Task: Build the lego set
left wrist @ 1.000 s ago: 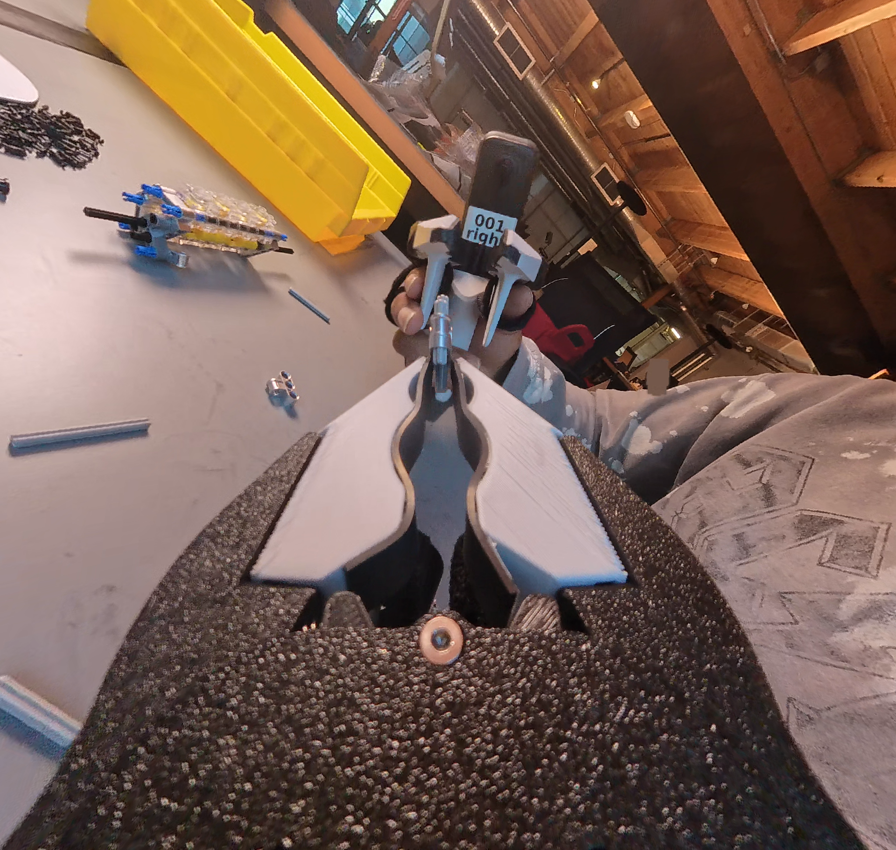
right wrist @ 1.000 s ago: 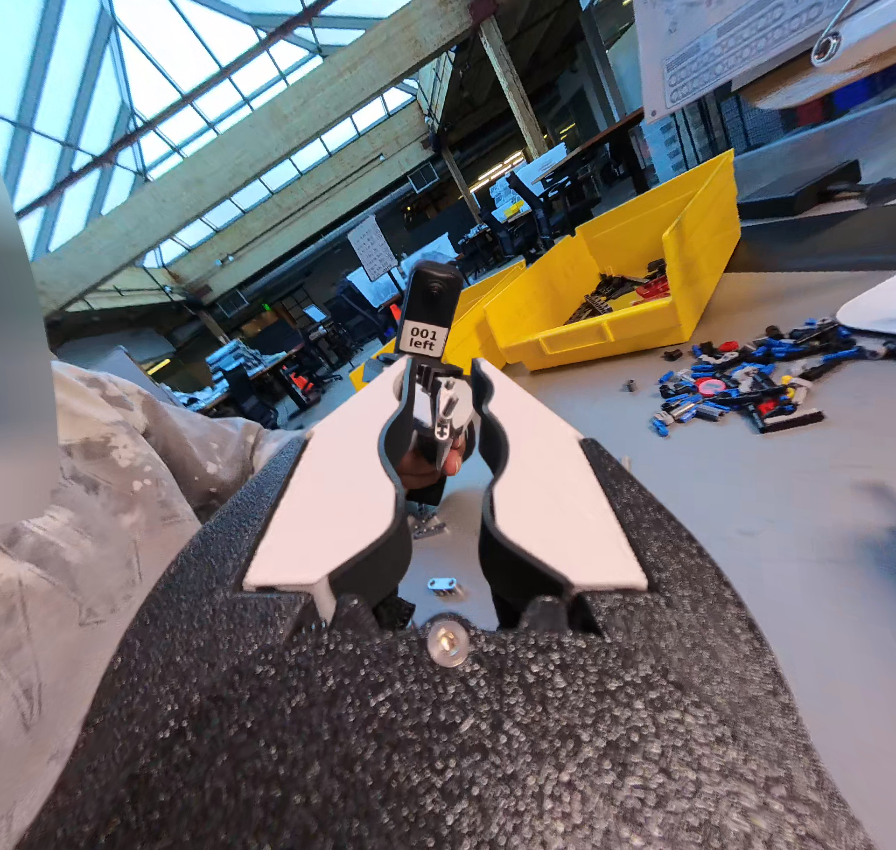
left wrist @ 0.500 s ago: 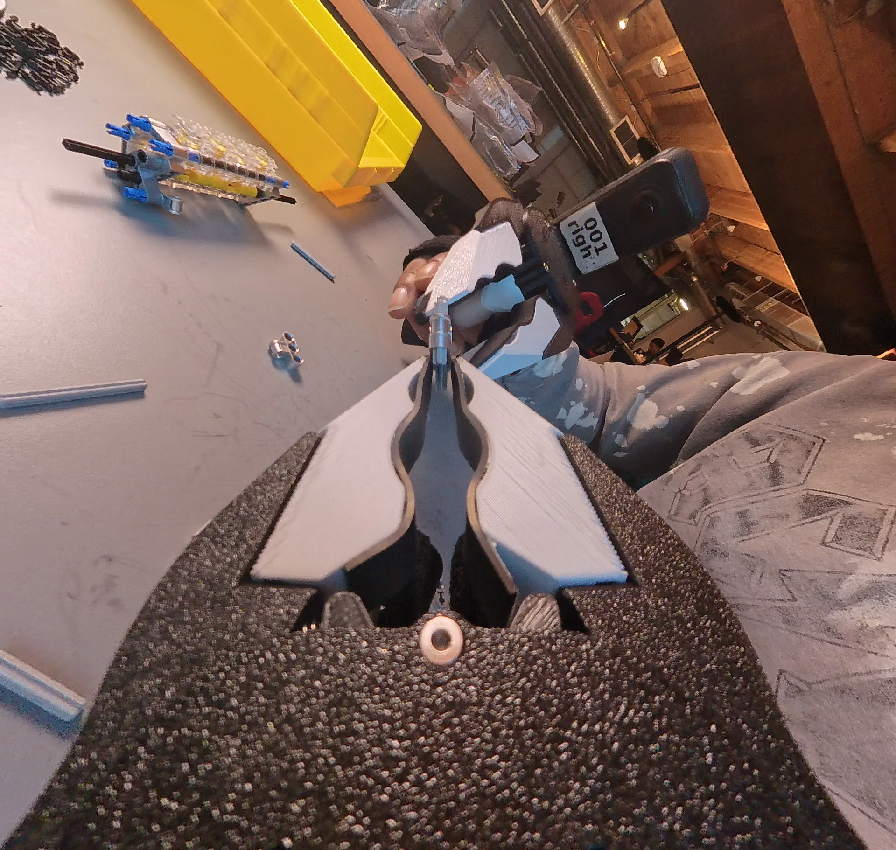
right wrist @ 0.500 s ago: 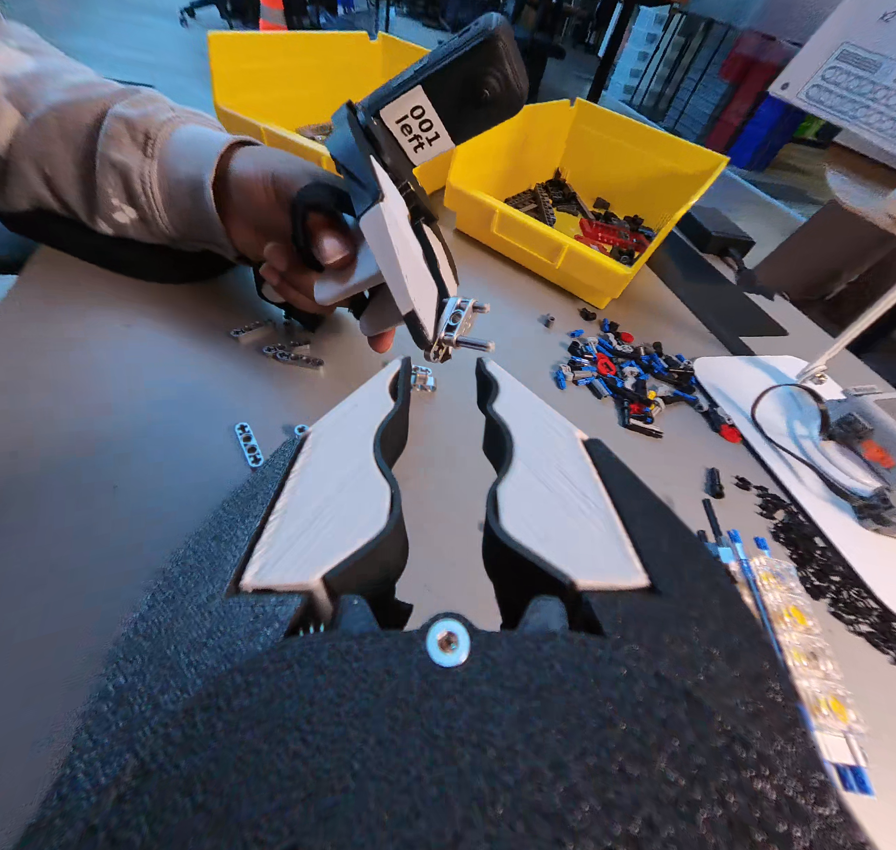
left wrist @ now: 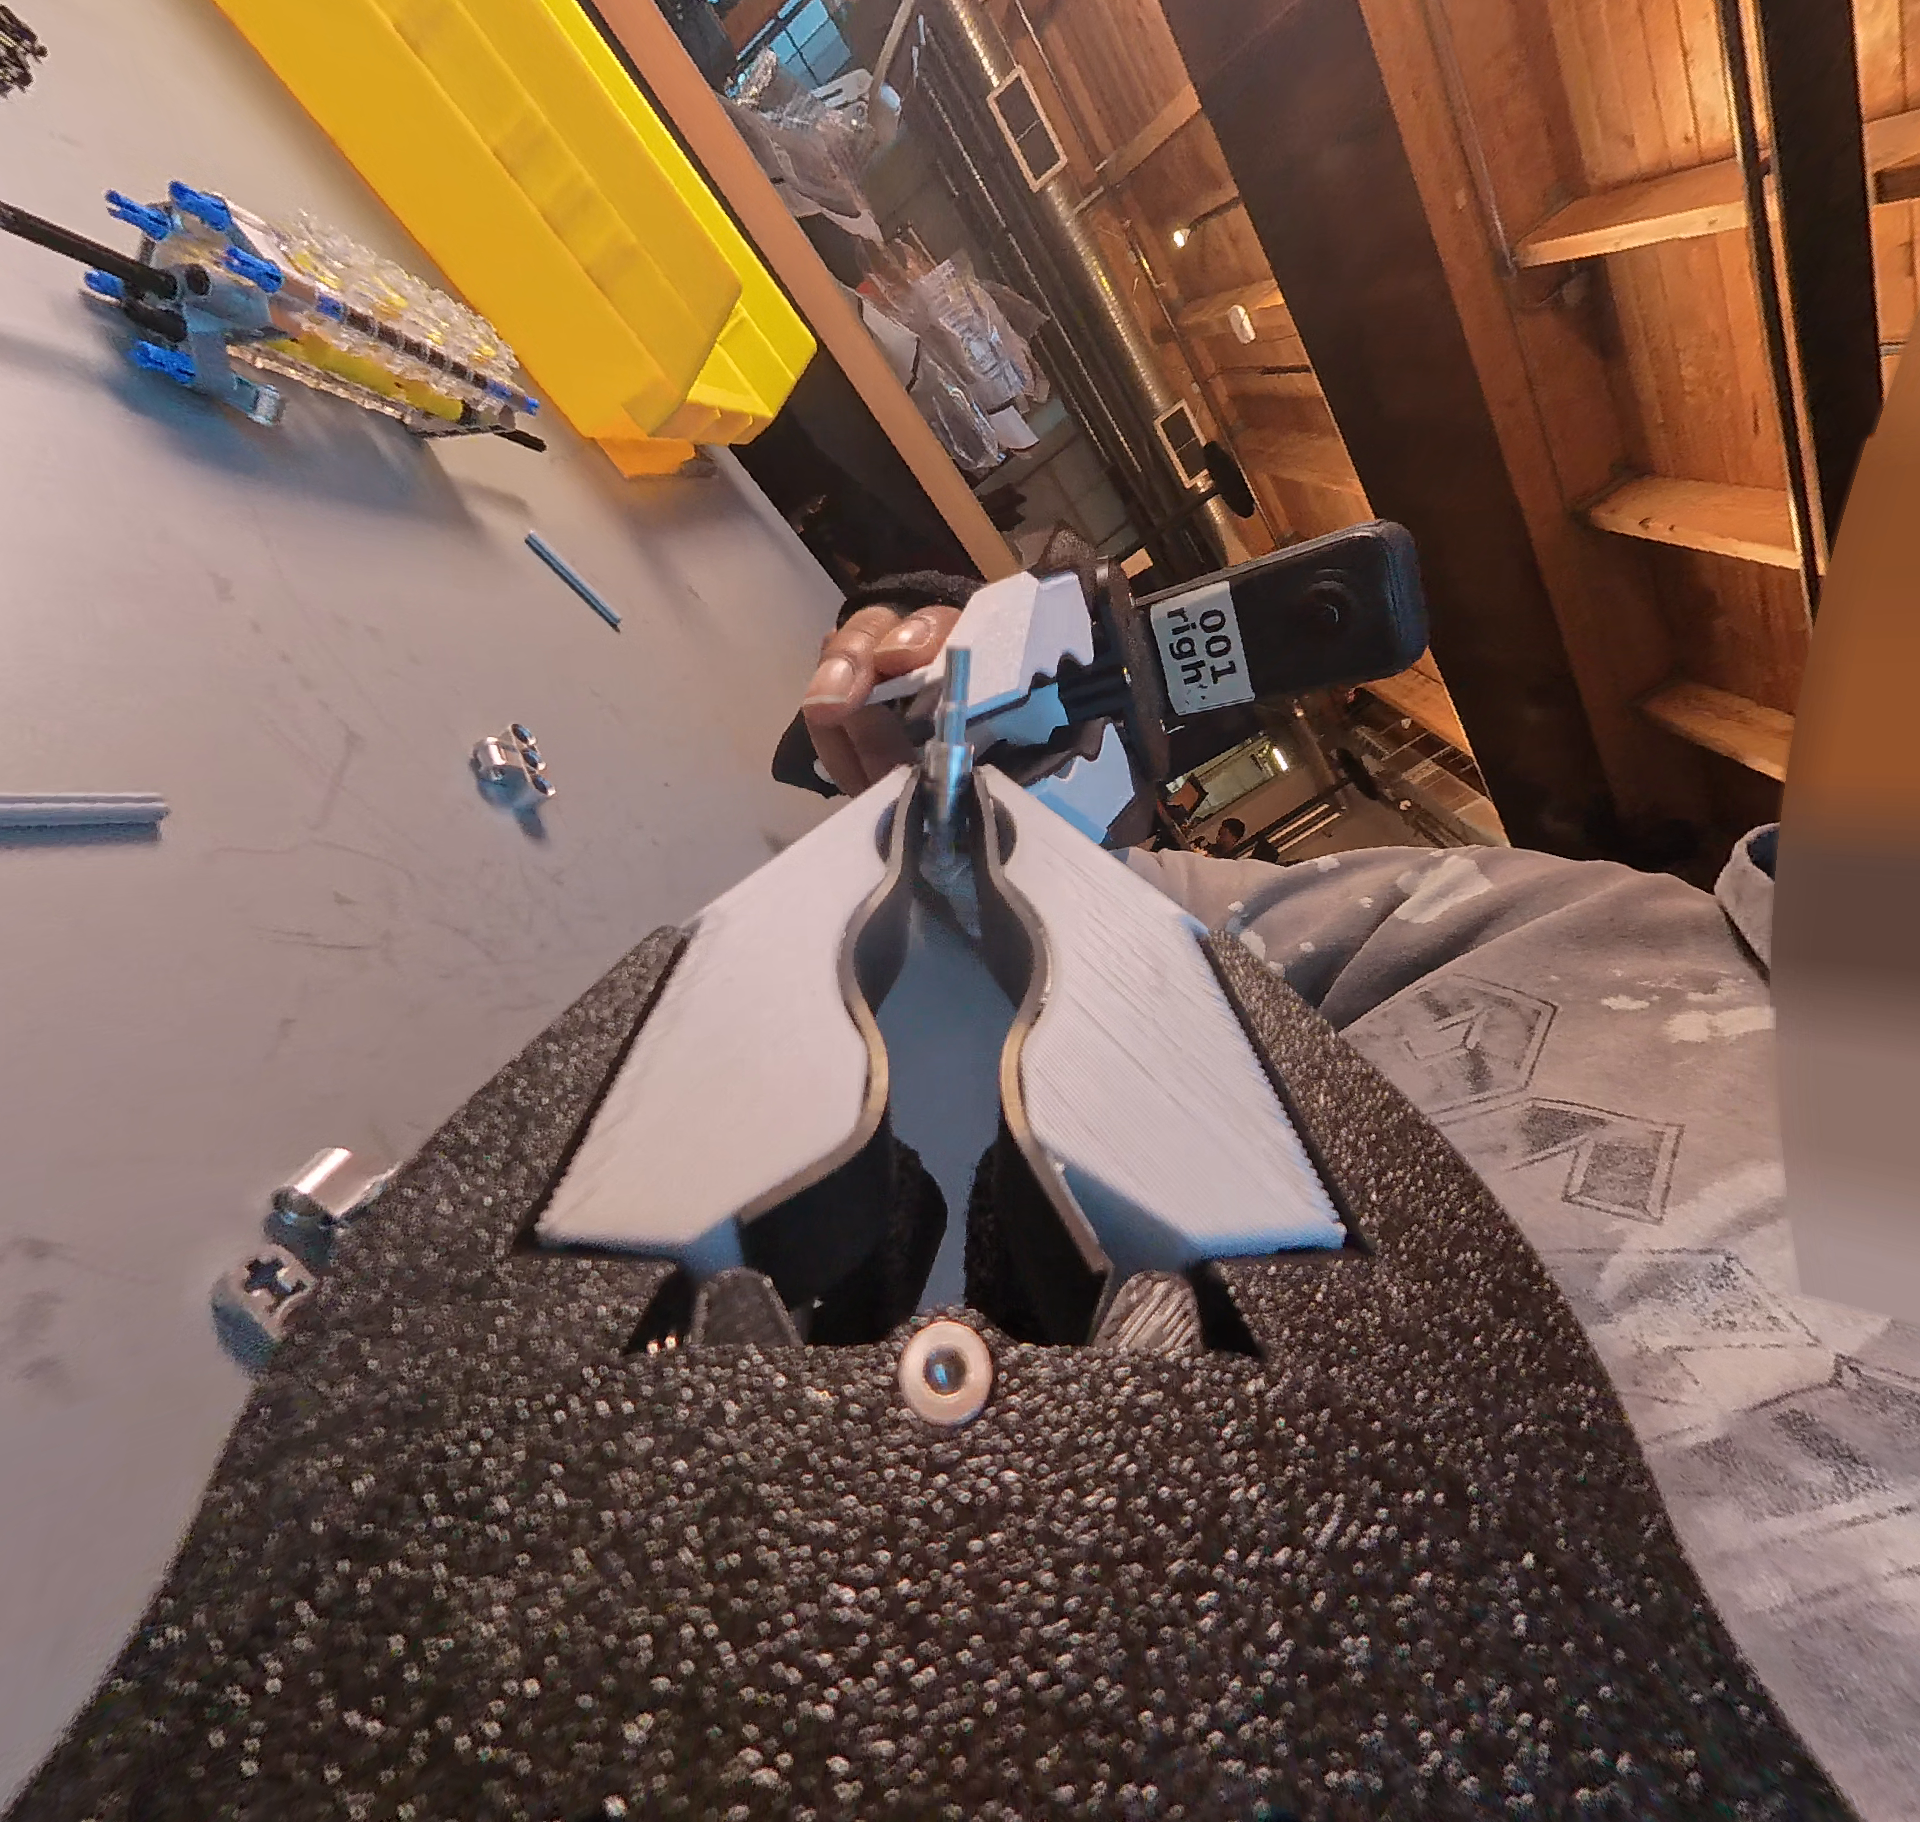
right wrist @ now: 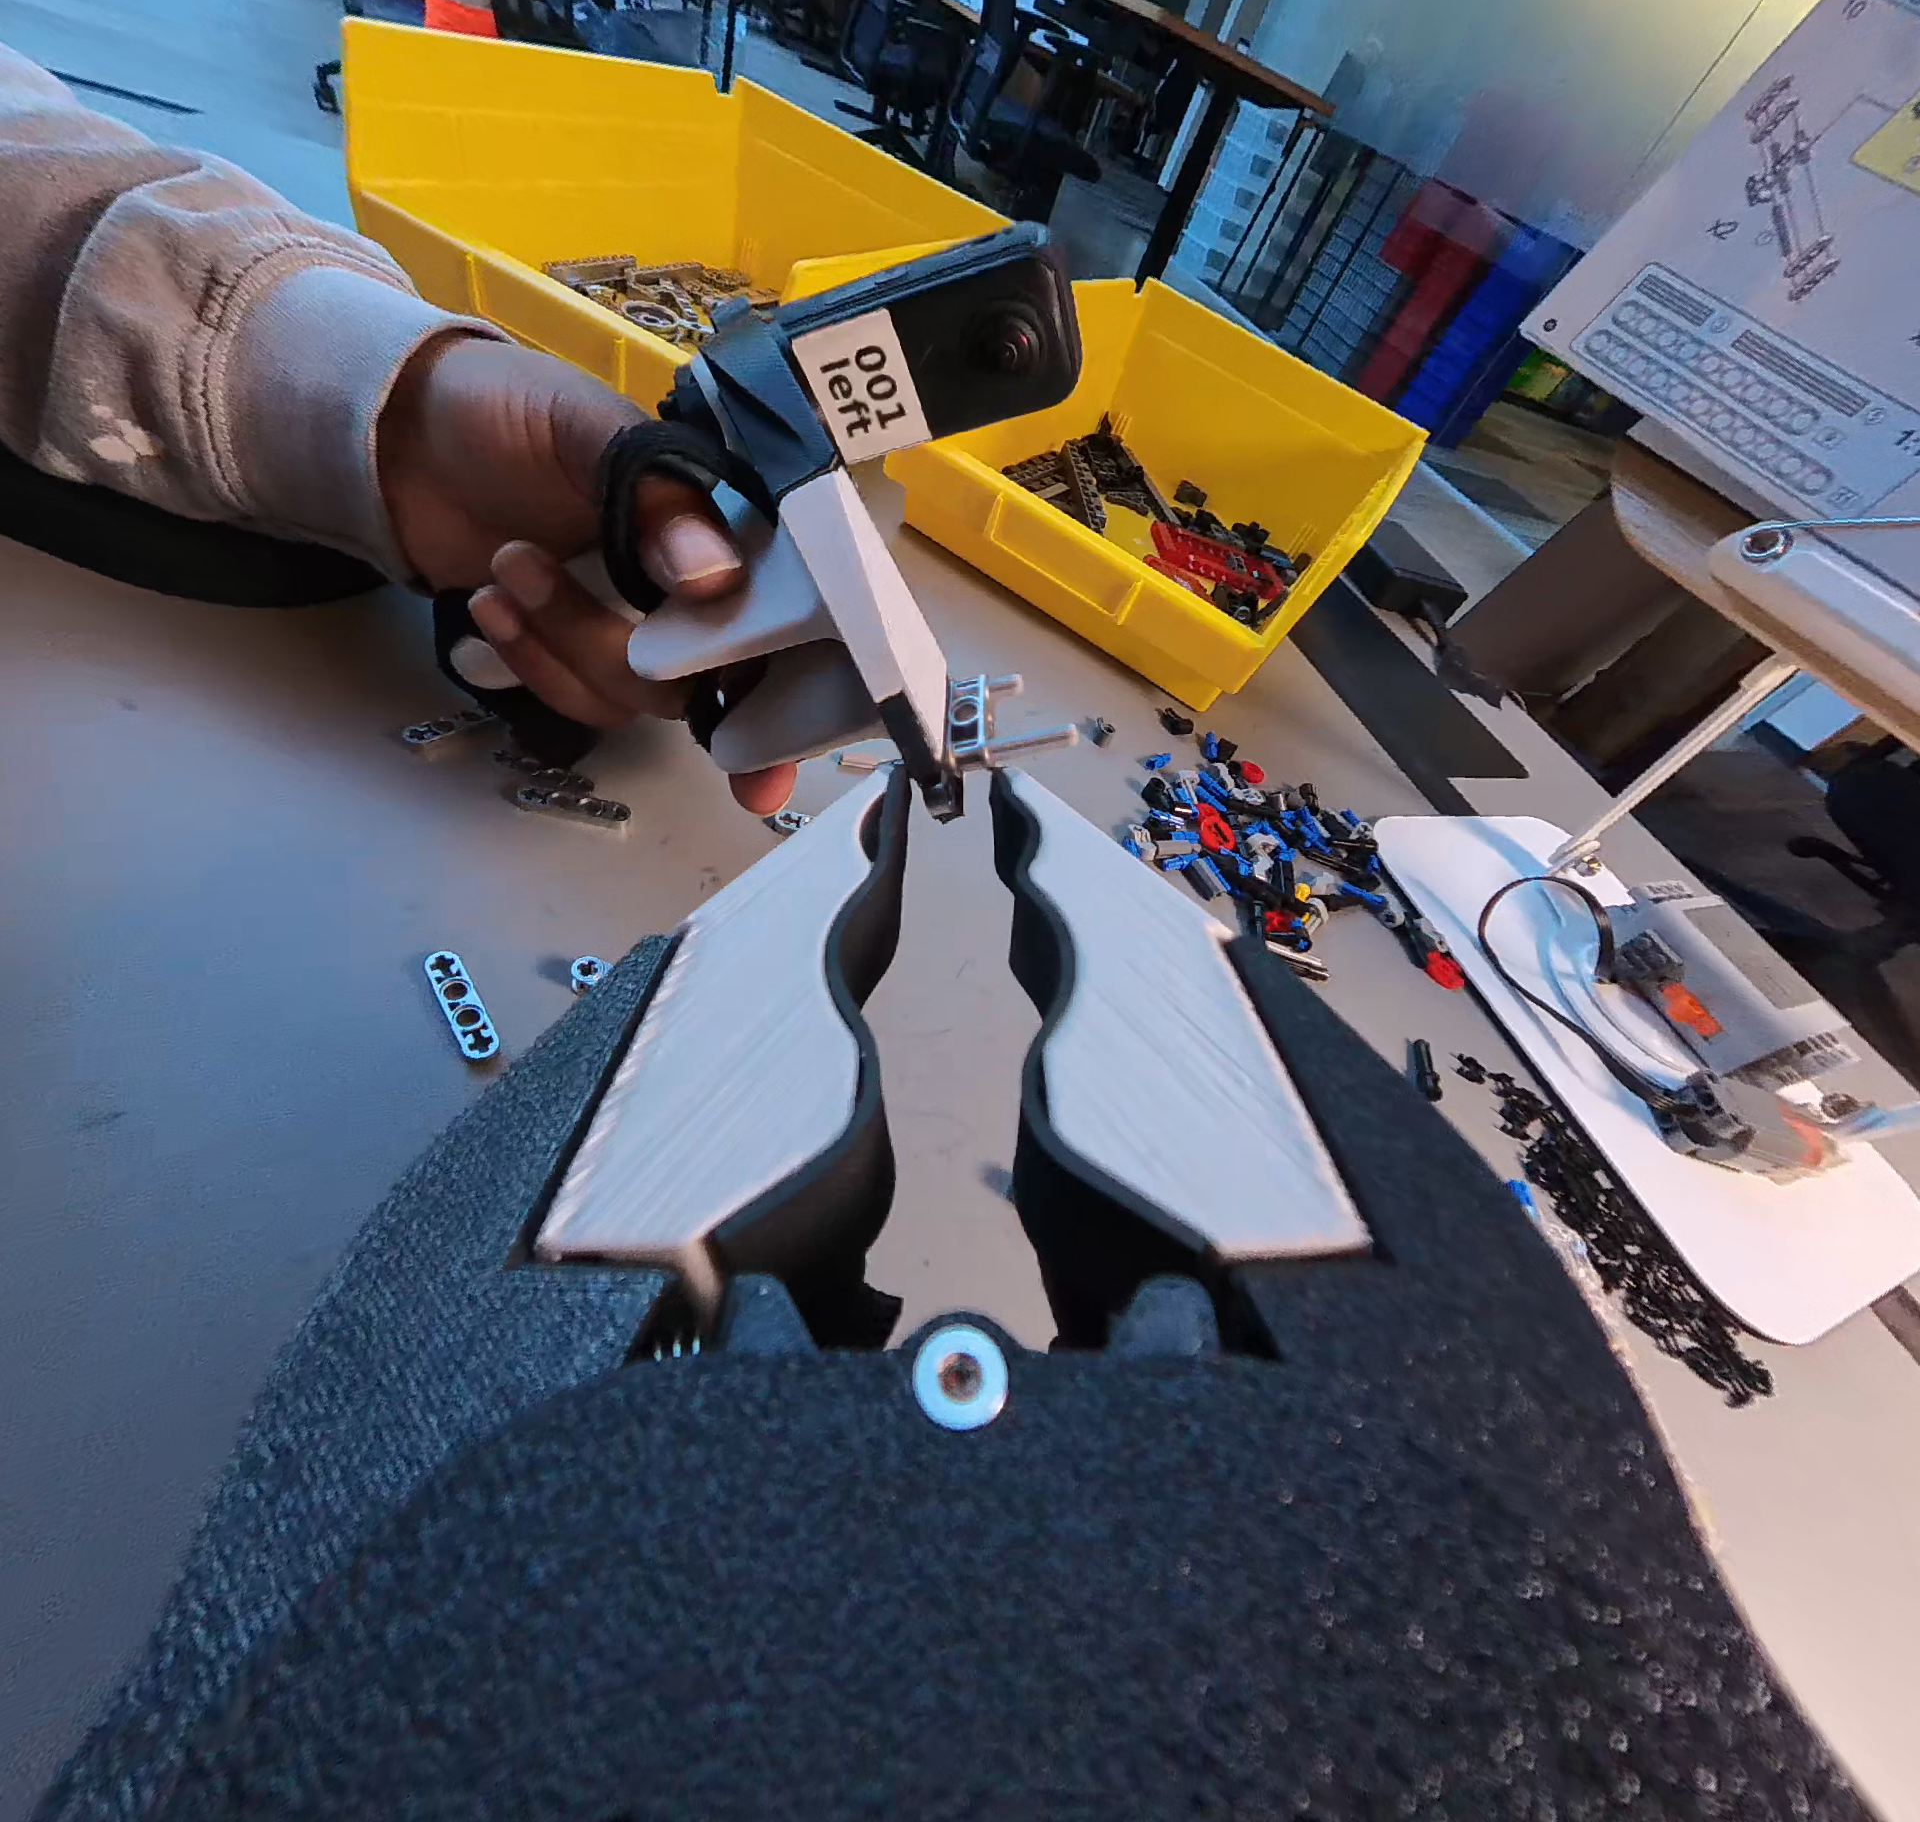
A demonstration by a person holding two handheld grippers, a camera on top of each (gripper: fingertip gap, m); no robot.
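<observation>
Left gripper (left wrist: 943, 804) is pinching a small grey axle-and-connector piece (right wrist: 982, 723) in the air above the grey table (left wrist: 312, 941).

Its fingertips are clamped on the piece, whose pins are sticking out sideways. The right gripper (right wrist: 943, 804) is hanging released just beneath it, jaws apart and holding nothing. Loose grey beams (right wrist: 461, 1003) are lying near the left hand (right wrist: 540, 536); a heap of blue, black and red parts (right wrist: 1247, 858) and yellow bins (right wrist: 1174, 484) are sitting farther out.

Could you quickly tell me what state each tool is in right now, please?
Left tool: shut on the small grey beam-and-axle assembly.
Right tool: open, holding nothing, fingertips just beneath that assembly.
</observation>
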